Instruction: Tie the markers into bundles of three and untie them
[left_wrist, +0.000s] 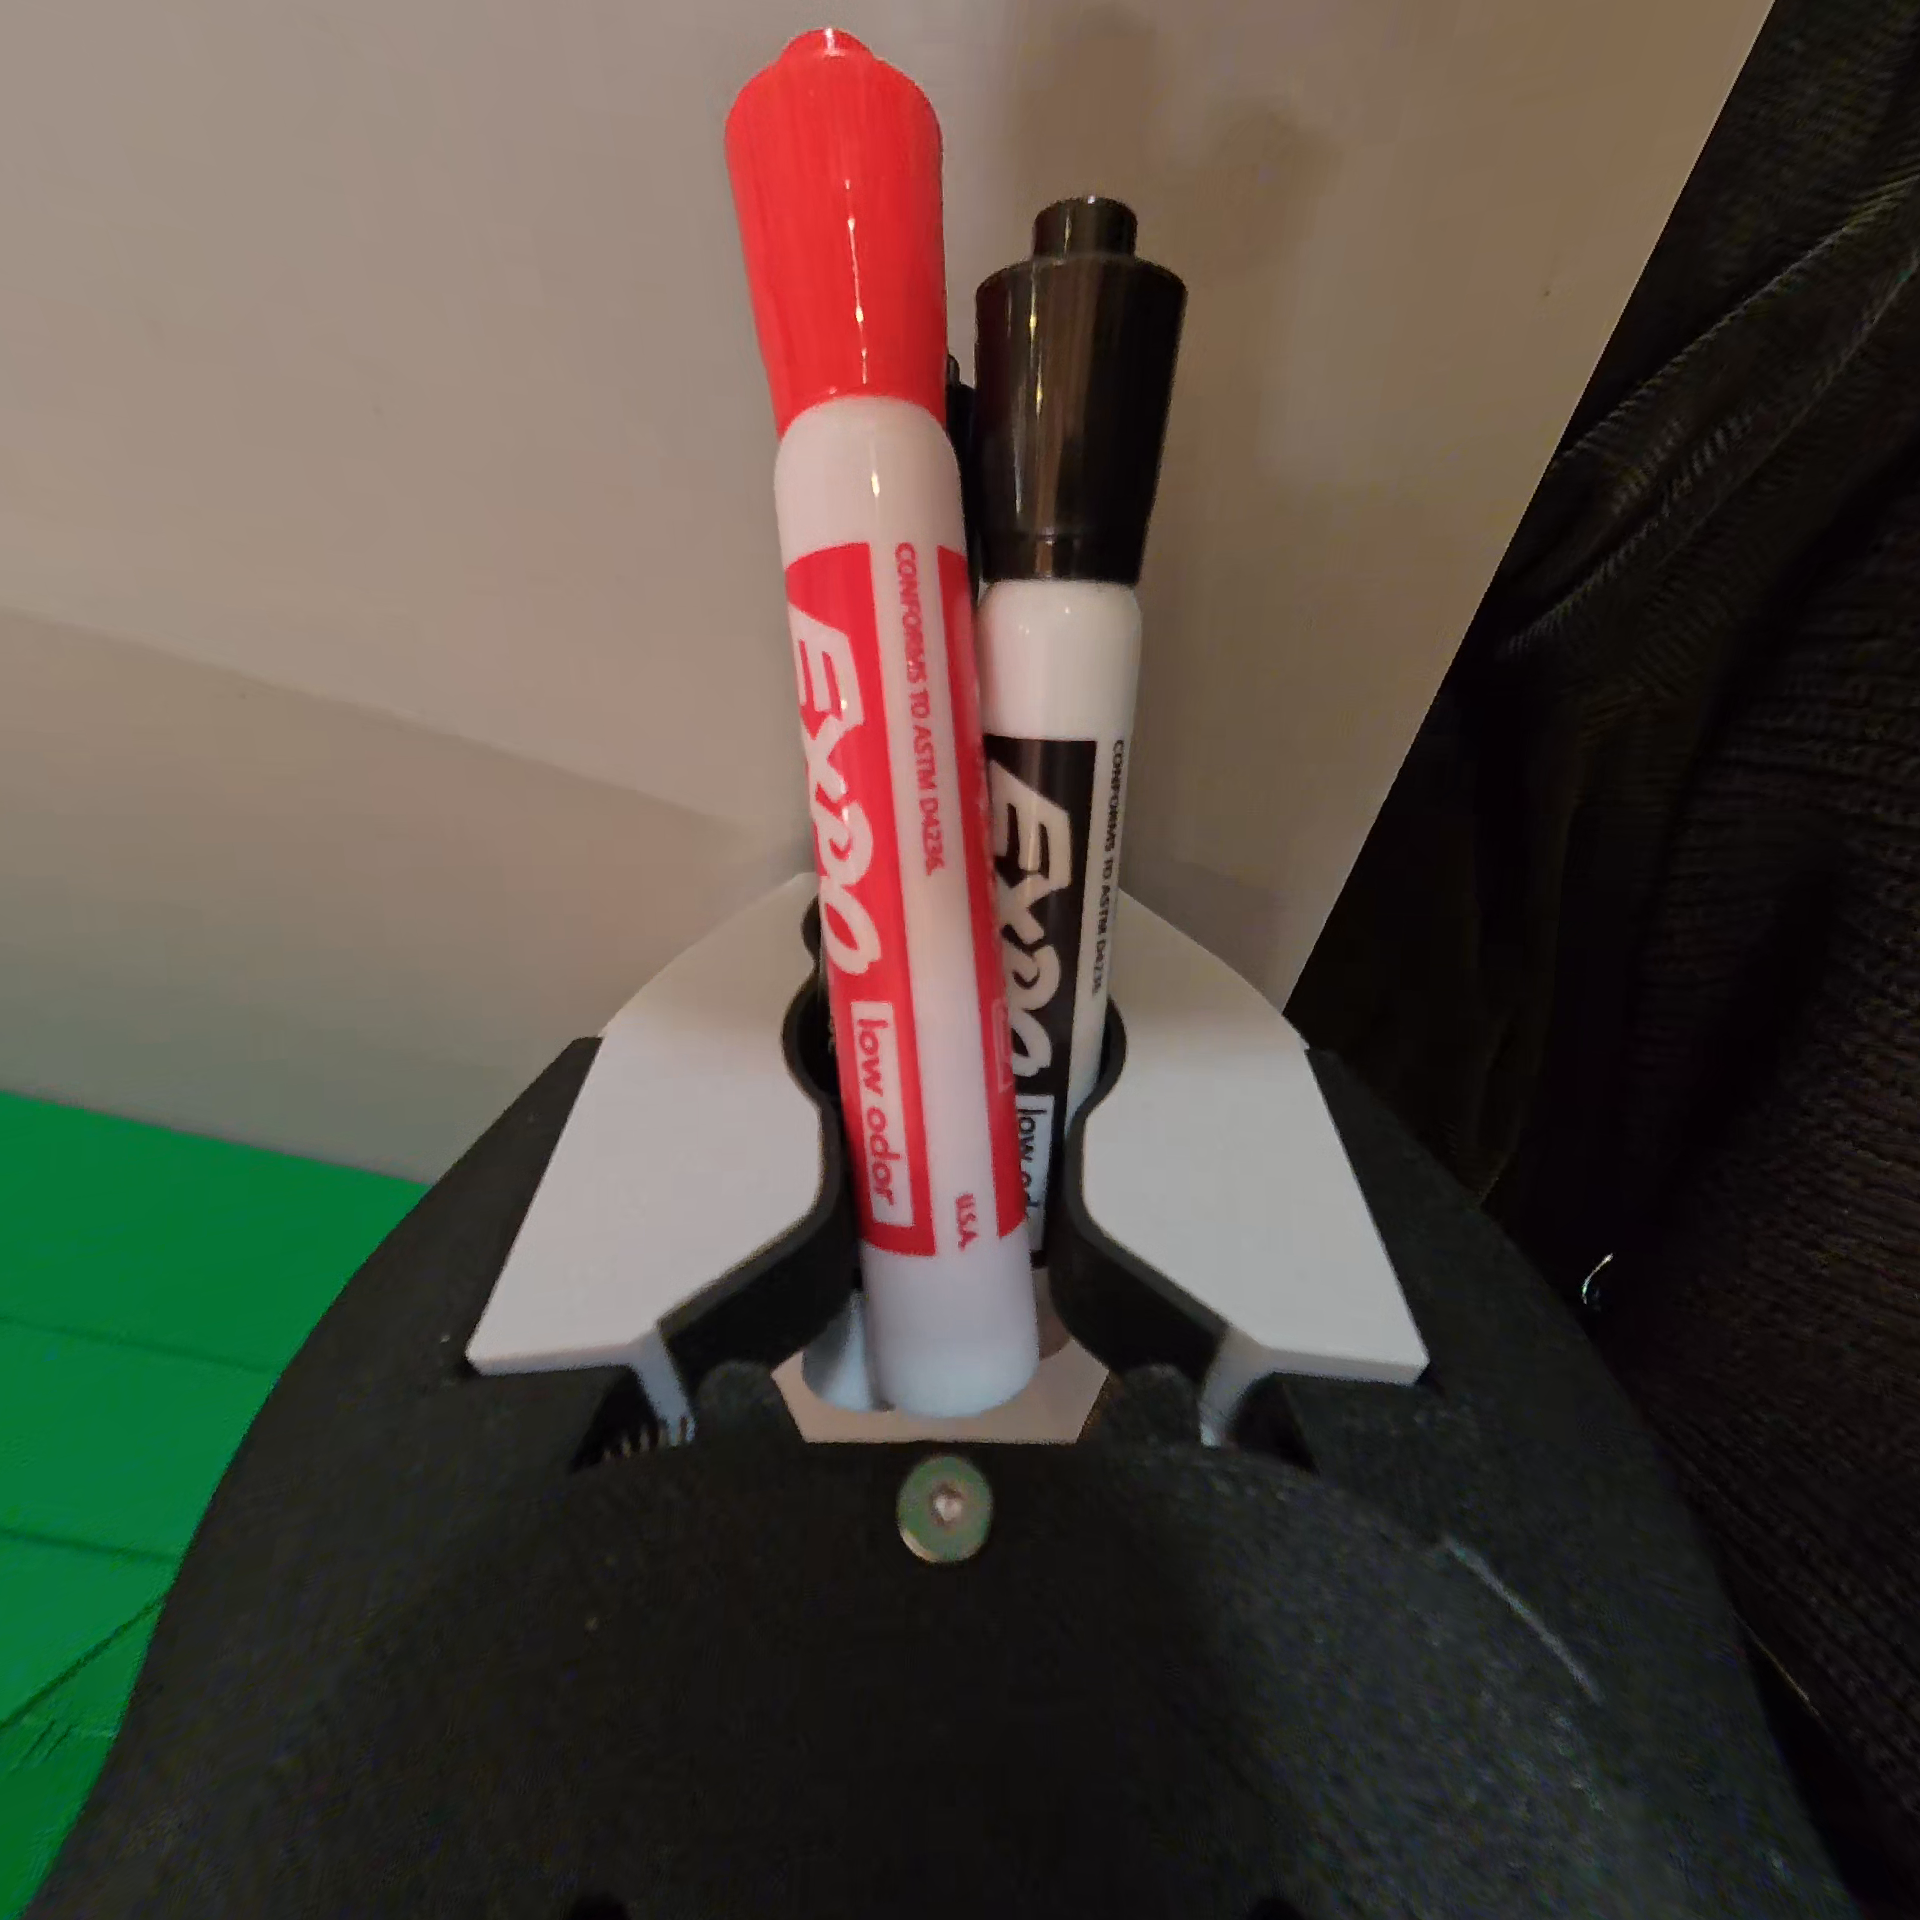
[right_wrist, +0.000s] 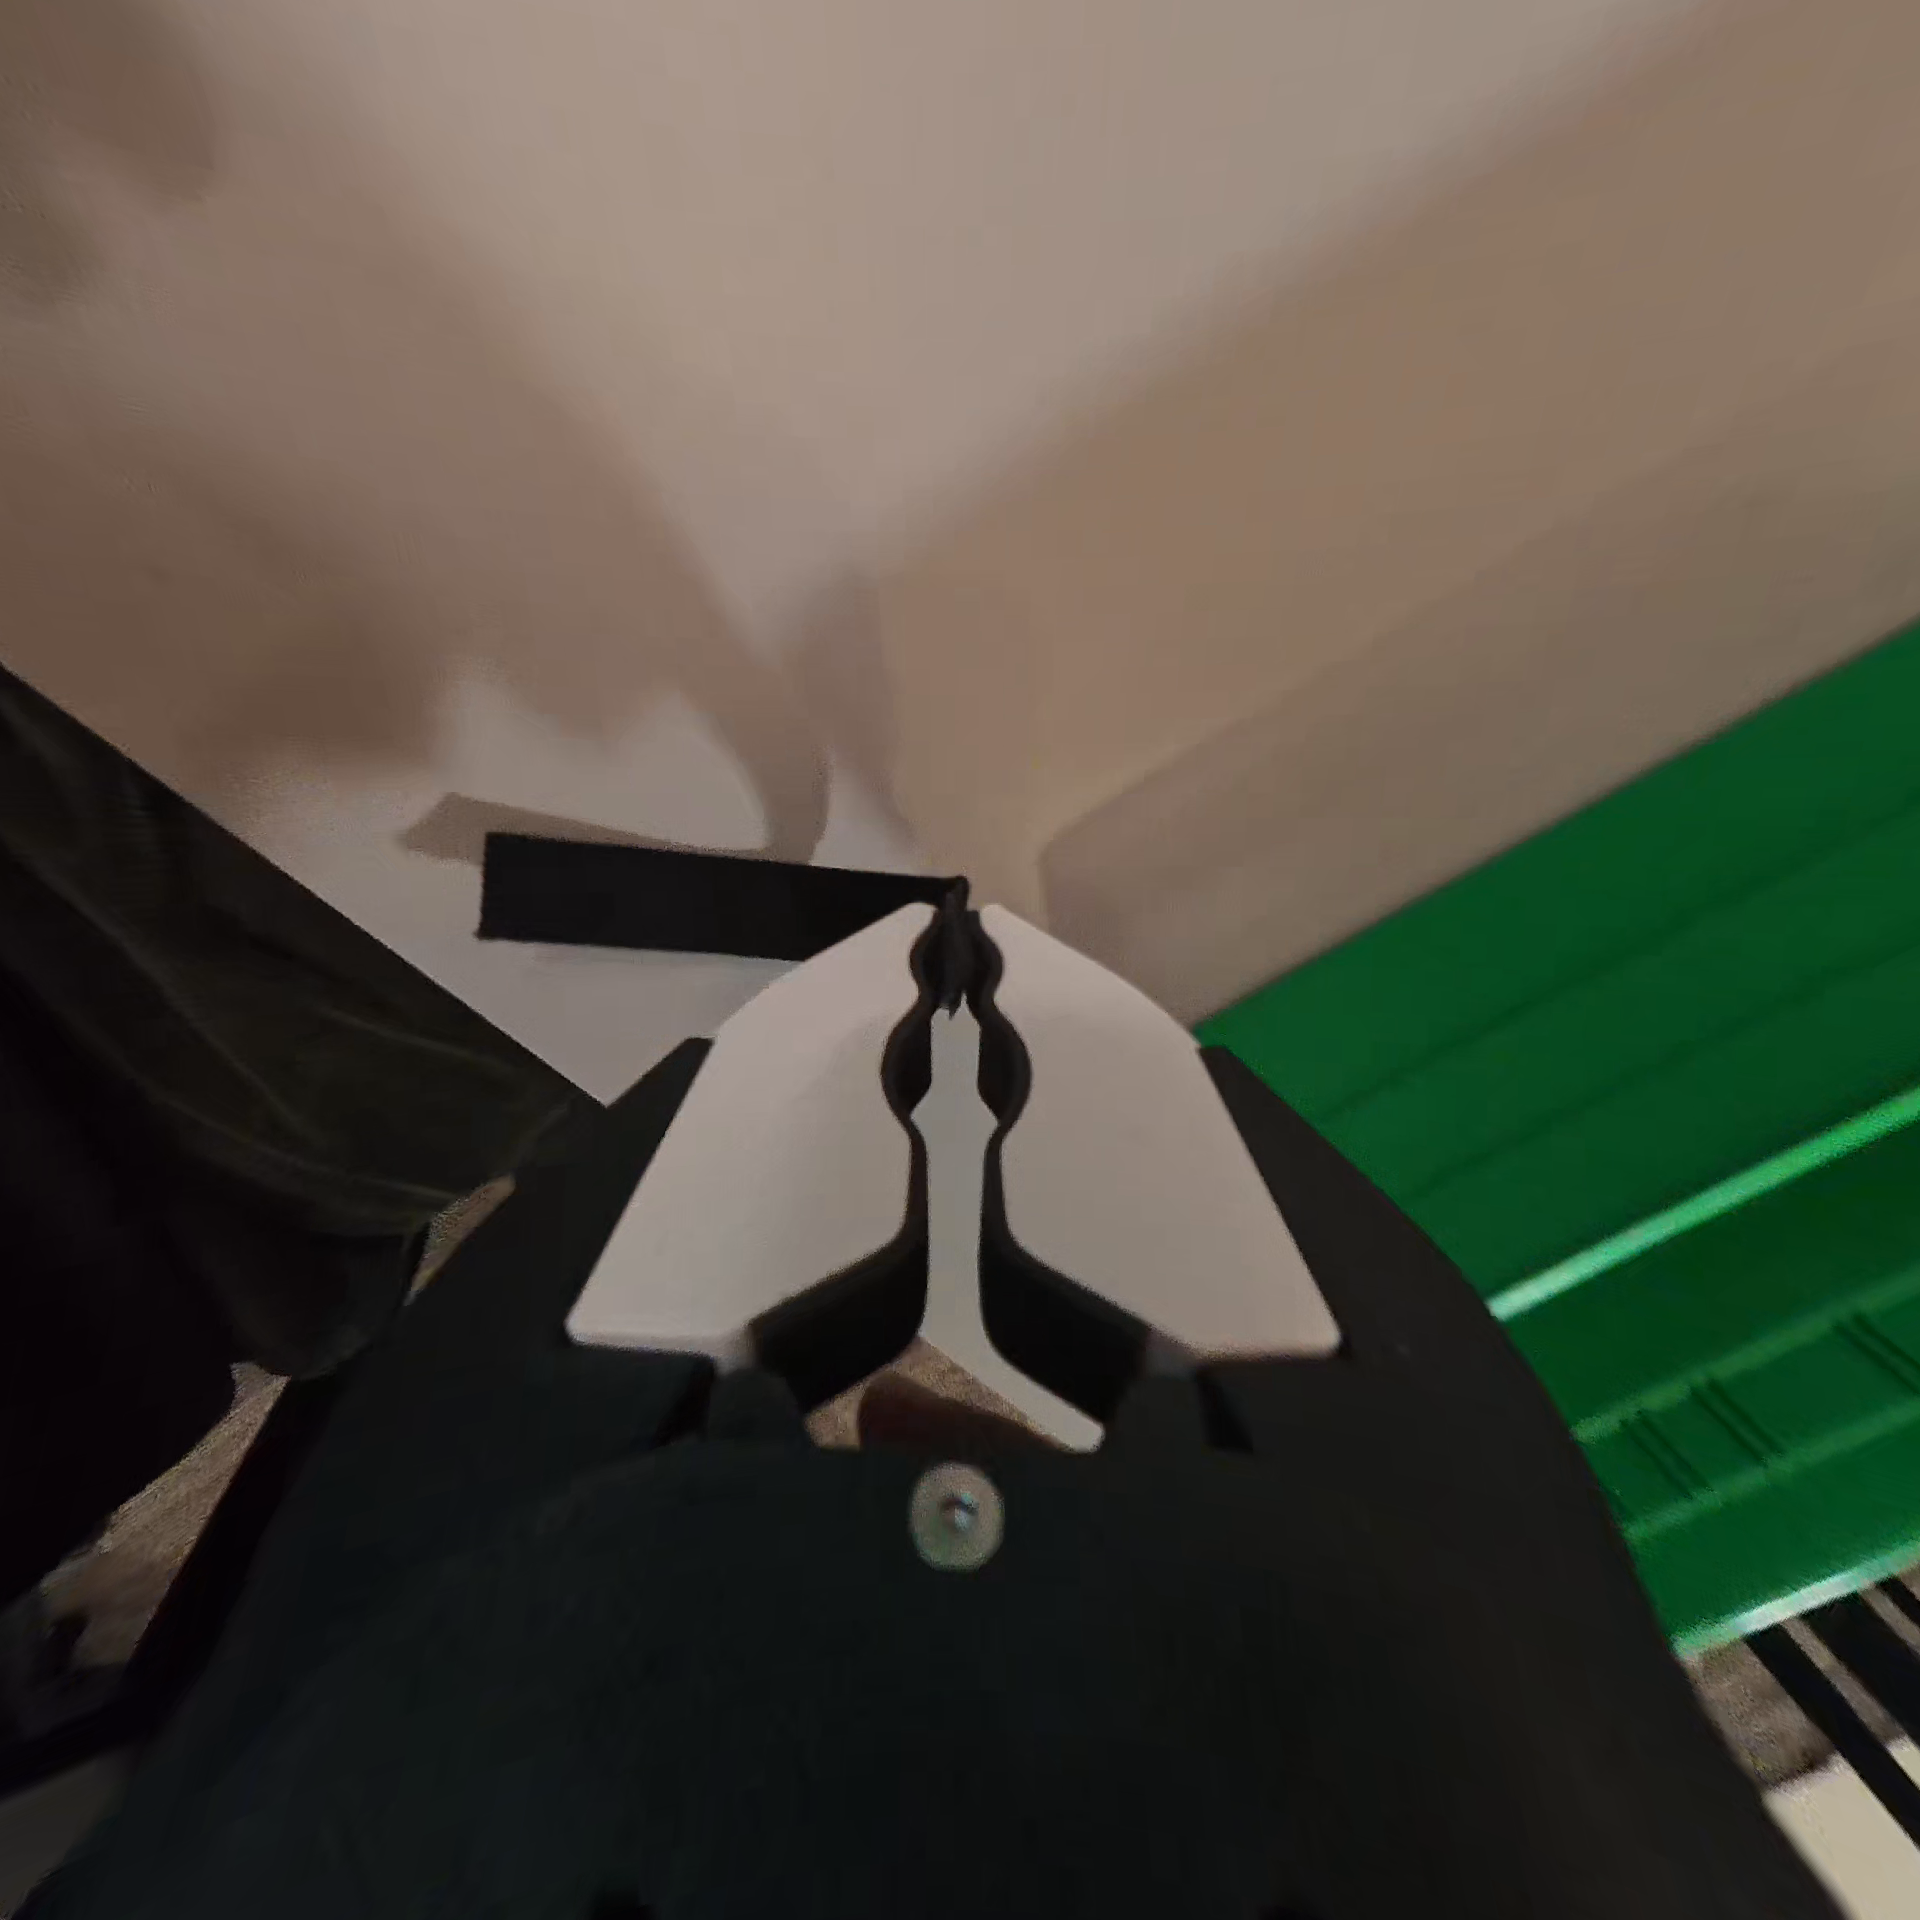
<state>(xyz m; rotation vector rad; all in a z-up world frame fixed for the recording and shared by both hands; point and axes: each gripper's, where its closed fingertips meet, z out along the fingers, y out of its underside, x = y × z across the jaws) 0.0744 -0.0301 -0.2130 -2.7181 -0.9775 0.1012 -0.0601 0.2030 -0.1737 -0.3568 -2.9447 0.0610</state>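
Left view first: your left gripper (left_wrist: 951, 1049) was clamped on two dry-erase markers at once, the red-capped marker (left_wrist: 894, 748) on its left and the black-capped marker (left_wrist: 1070, 665) on its right, both pointing up and out along the fingers. The two barrels touched side by side, the red one leaning slightly toward the black. A green surface (left_wrist: 156, 1299) sat low on the left, a pale wall (left_wrist: 364, 416) behind, dark fabric (left_wrist: 1662, 935) along the right edge.

Right view: your right gripper (right_wrist: 956, 940) was pinched nearly closed on the end of a black strap (right_wrist: 675, 899), a flat dark strip running off to the left from the fingertips. The frame was motion-blurred, so I can't tell how deep the strap sat in the pads. Dark clothing (right_wrist: 208, 1039) on the left, green ridged panel (right_wrist: 1610, 1195) on the right.

Risks, as I judge them:
- Two round barrels in one grip can roll against each other; a jolt could let one slide out or twist.
- The strap looked held only at the very tip, so a tug could pull it free.

Appearance: both markers had white barrels with printed labels, glossy caps on, smooth and rigid. The strap looked thin, matte and limp.
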